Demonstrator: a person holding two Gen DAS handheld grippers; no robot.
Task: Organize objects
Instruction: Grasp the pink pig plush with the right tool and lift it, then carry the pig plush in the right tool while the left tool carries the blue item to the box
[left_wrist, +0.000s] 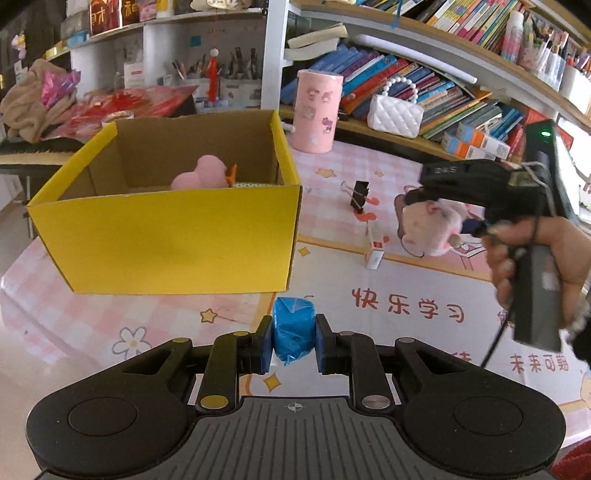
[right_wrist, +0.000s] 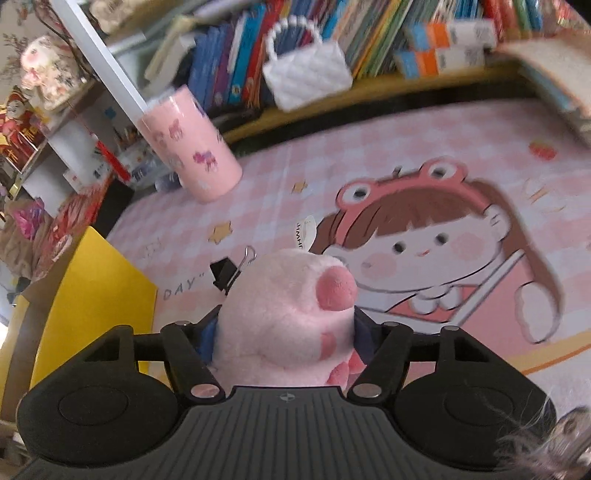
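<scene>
While the yellow cardboard box (left_wrist: 162, 236) at the desk's left side already holds a pink plush item (left_wrist: 201, 175), two pieces are in transit: a blue wrapped wad (left_wrist: 293, 334) gripped in the left gripper (left_wrist: 293, 341) jaws, a pink plush pig (right_wrist: 288, 317) clamped by the right gripper (right_wrist: 286, 332). Outstanding on the desk mat (left_wrist: 406, 295): black binder clip (left_wrist: 360, 195), small white carton (left_wrist: 373, 245).
</scene>
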